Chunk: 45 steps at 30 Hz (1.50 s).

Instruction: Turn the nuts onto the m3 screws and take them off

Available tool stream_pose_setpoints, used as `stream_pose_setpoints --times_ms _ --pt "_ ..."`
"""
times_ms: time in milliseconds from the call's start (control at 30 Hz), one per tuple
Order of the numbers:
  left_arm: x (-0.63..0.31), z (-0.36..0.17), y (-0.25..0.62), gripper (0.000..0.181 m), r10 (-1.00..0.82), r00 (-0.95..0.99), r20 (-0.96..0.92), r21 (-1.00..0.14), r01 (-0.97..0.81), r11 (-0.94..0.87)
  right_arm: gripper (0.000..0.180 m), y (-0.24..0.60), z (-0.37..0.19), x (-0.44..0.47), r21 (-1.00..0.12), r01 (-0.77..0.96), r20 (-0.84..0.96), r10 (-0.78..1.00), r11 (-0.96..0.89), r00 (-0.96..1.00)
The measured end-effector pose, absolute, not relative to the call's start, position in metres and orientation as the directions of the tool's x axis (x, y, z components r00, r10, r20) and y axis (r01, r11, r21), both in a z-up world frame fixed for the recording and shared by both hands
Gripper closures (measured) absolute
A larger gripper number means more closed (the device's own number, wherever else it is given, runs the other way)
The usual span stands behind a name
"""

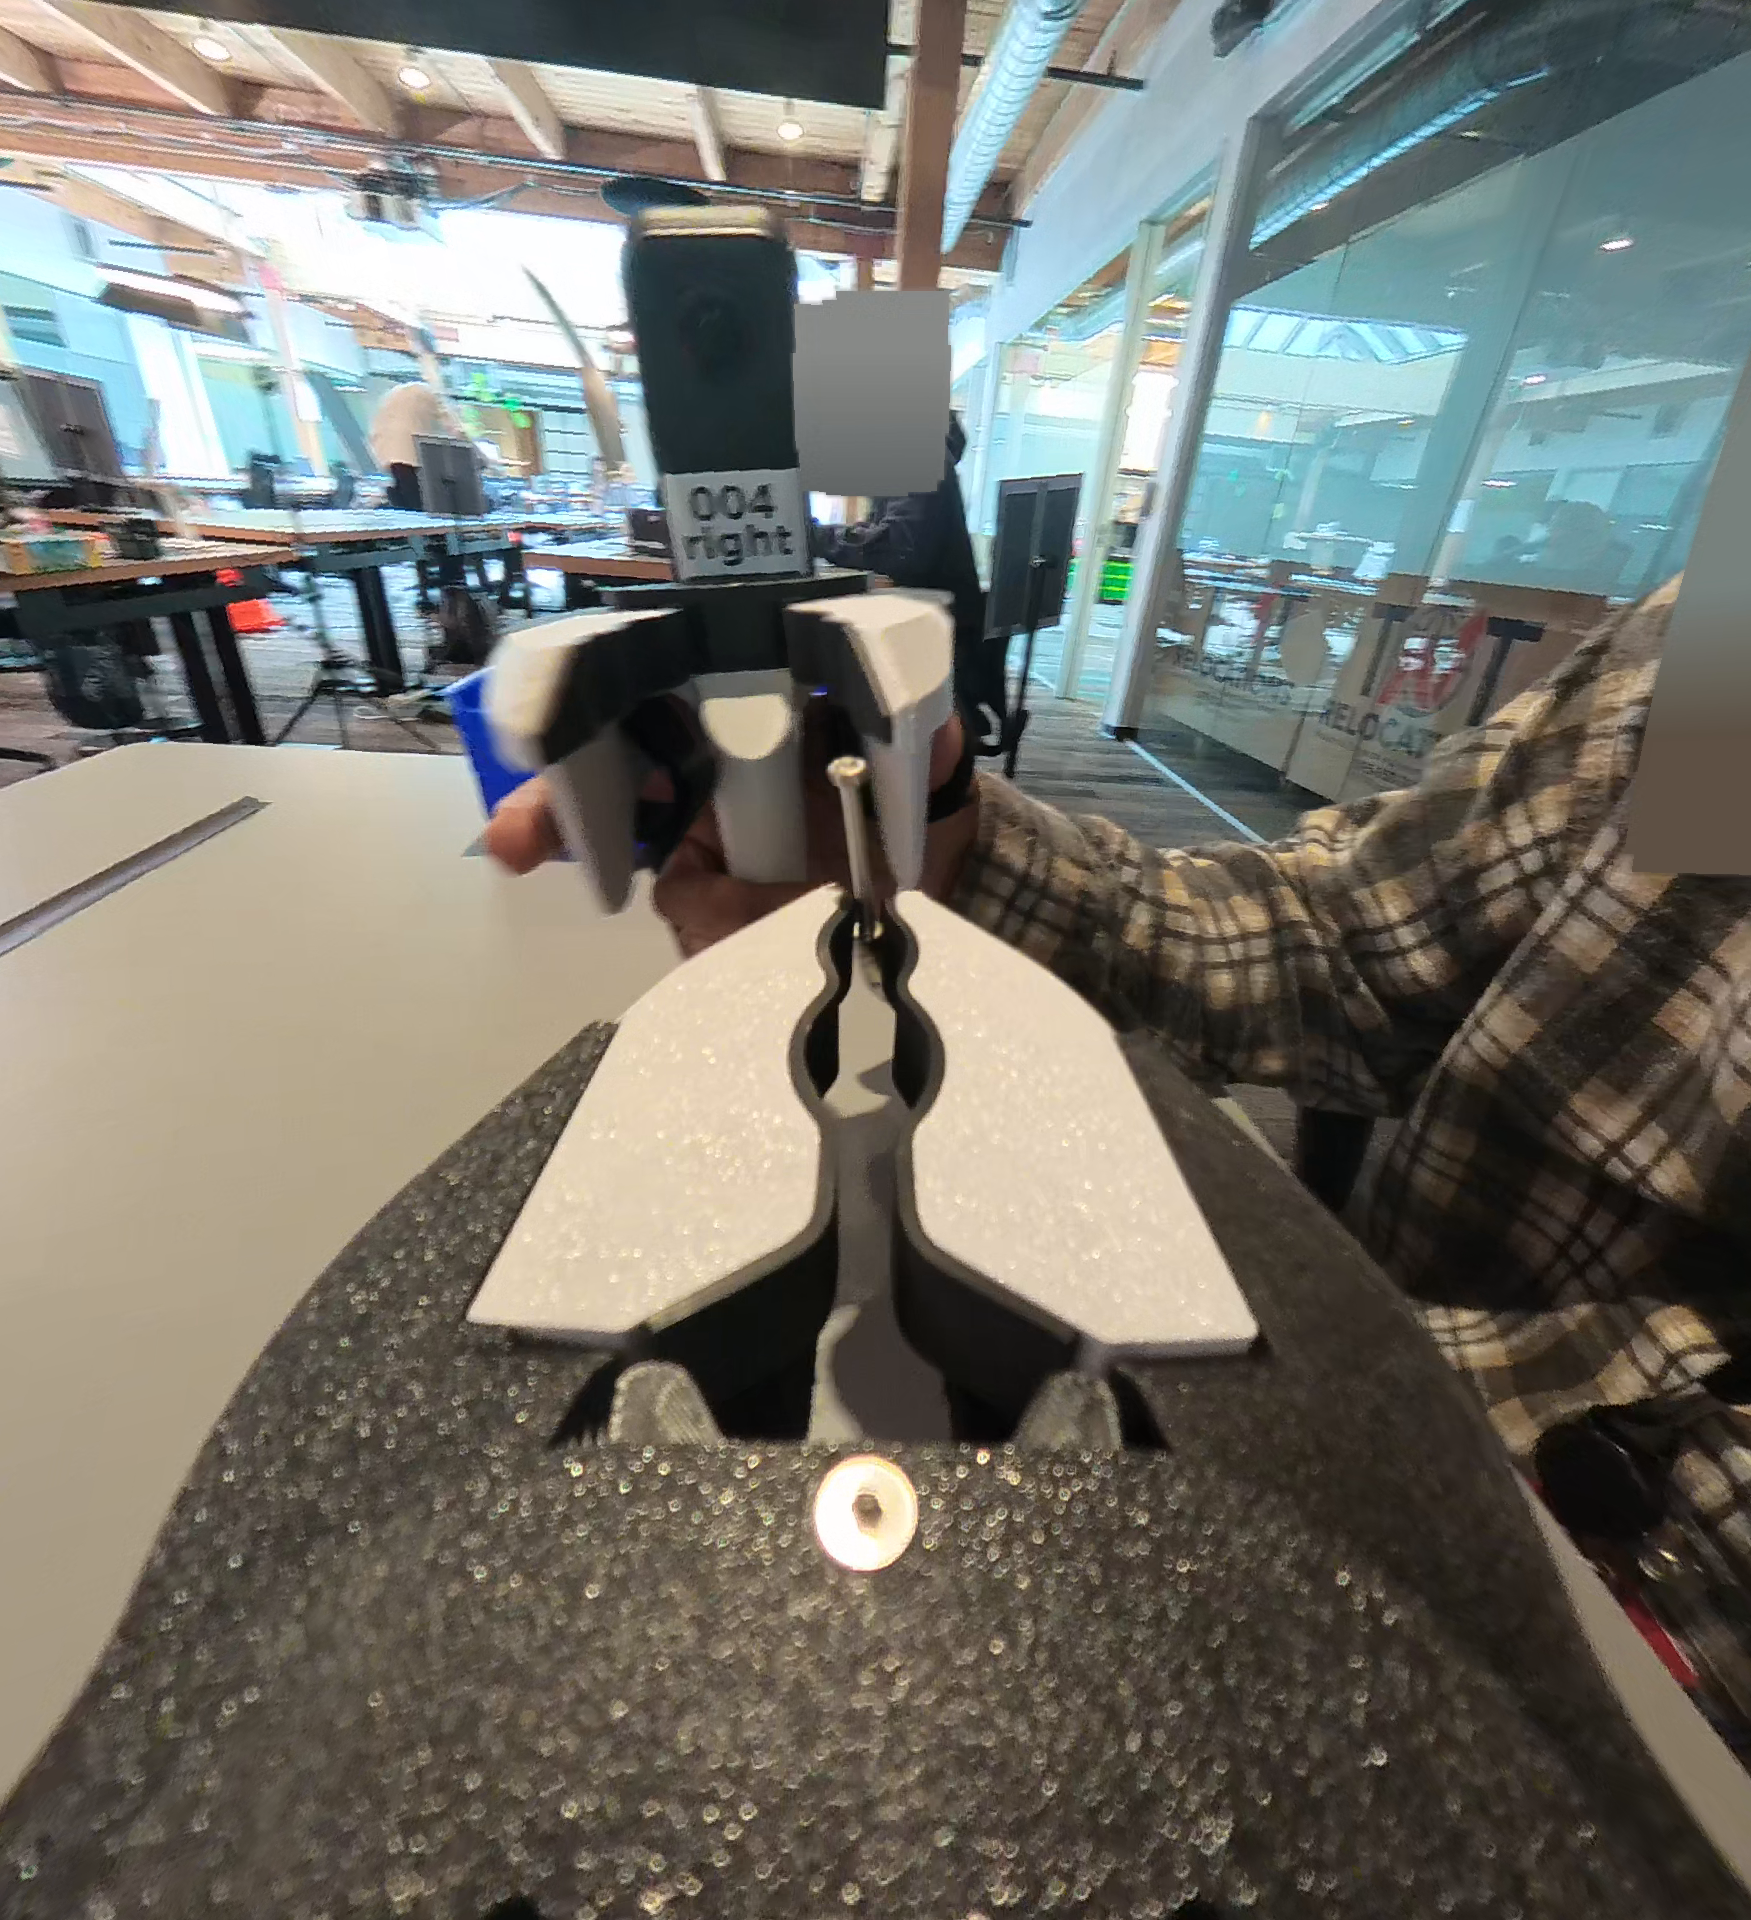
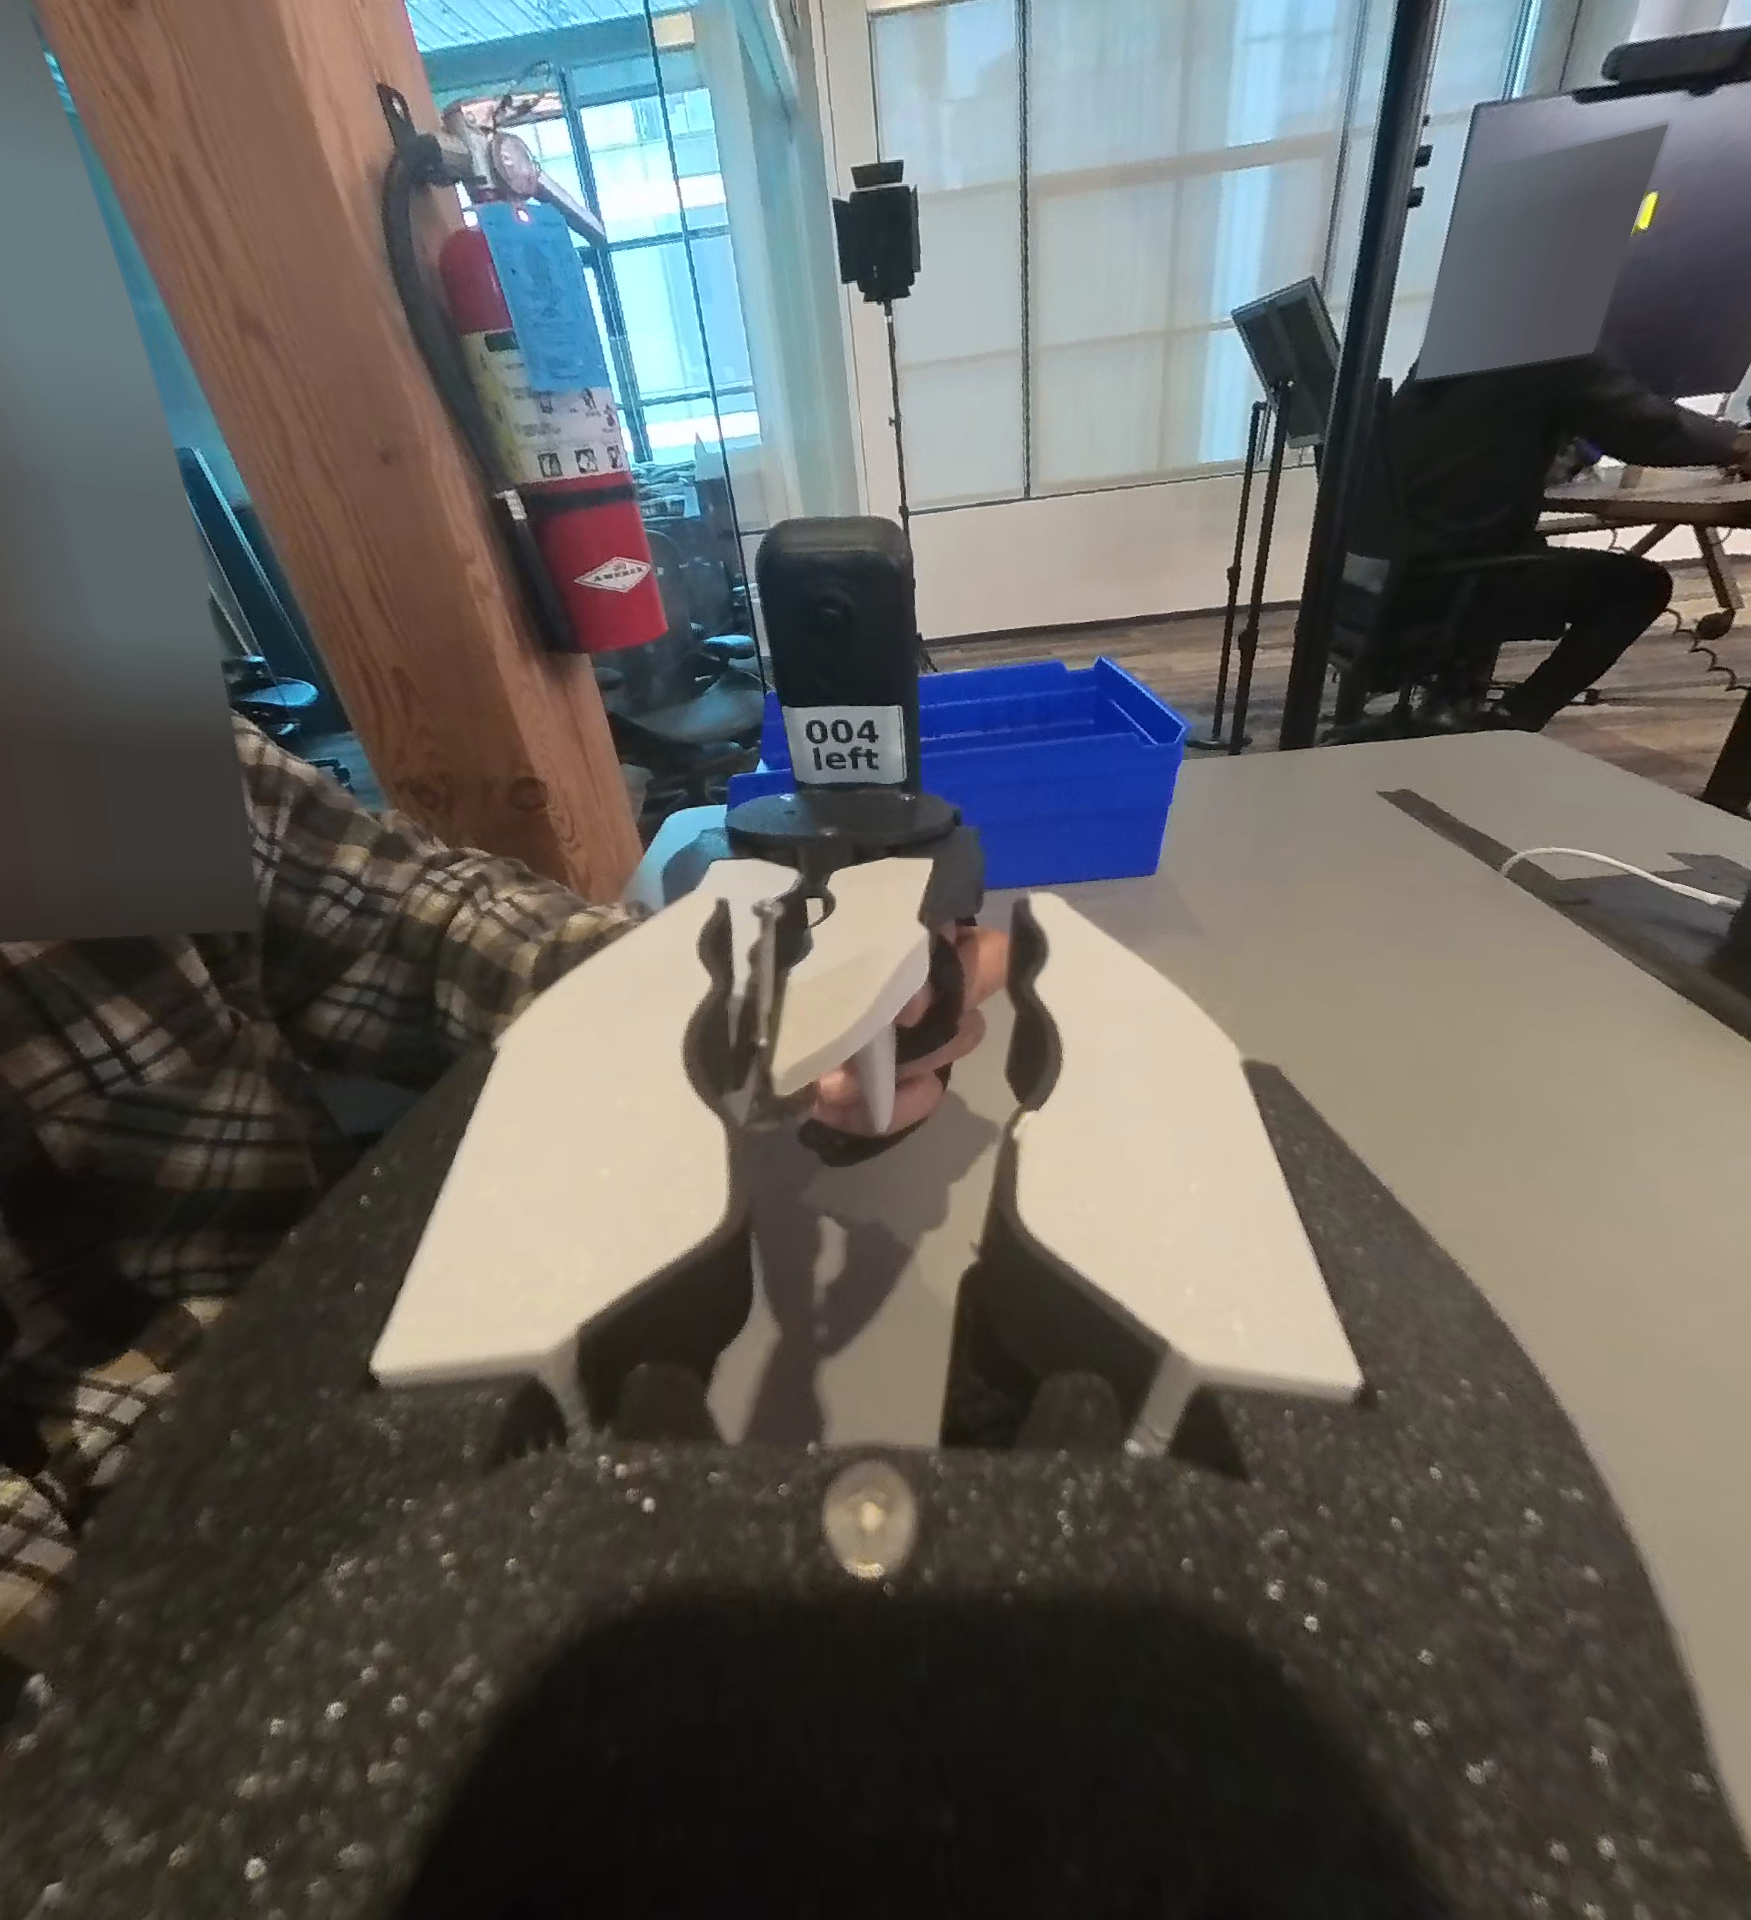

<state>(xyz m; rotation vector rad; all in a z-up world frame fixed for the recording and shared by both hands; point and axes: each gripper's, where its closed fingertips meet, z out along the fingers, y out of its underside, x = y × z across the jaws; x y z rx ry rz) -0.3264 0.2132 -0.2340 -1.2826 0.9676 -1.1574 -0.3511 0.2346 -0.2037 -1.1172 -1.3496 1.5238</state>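
A: Surface and room, left to right?

B: Plain grey desk (image 1: 227, 1039). In the right wrist view, a timber post with a red fire extinguisher (image 2: 549, 436), then a blue bin (image 2: 1058, 769) at the far edge of the desk, then a seated person (image 2: 1505, 540) at another table.

A: Screw position and axis?

B: The screw (image 1: 858, 831) is held above the desk, in the air between the two claws. Long axis near vertical, slightly tilted; head up, threaded end down.

A: Claw states?

B: Left claw (image 1: 866, 914): tips together, clamped on the lower end of the screw. Right claw (image 2: 866, 997): fingers apart, empty, facing the left claw with the screw just beside its left finger. Nut: too small to tell.

A: Hand pose?

B: A hand (image 2: 938, 1039) grips the left claw's handle; a plaid sleeve (image 1: 1370, 987) extends to the right claw, both raised level.
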Motion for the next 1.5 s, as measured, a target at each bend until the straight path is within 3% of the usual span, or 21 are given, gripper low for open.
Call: stream_pose_setpoints --times_ms 133,367,1067,1500 --pt "-0.330 -0.237 0.222 0.177 -0.966 0.247 0.080 -0.995 0.079 -0.062 0.134 0.232 -0.204 -0.355 -0.994 -0.004 -0.107 0.954 -0.113 -0.279" --pt "-0.326 -0.241 0.220 0.177 -0.967 0.245 0.066 -0.997 0.057 -0.054 0.121 0.243 -0.215 -0.365 -0.995 0.046 -0.094 0.981 -0.087 -0.170" --pt "-0.329 -0.236 0.219 0.177 -0.969 0.241 0.060 -0.996 0.071 -0.044 0.121 0.241 -0.206 -0.355 -0.995 0.013 -0.103 0.971 -0.102 -0.216" --pt "-0.329 -0.237 0.219 0.177 -0.967 0.247 0.057 -0.997 0.066 -0.042 0.155 0.216 -0.209 -0.360 -0.993 0.048 -0.118 0.936 -0.108 -0.331"
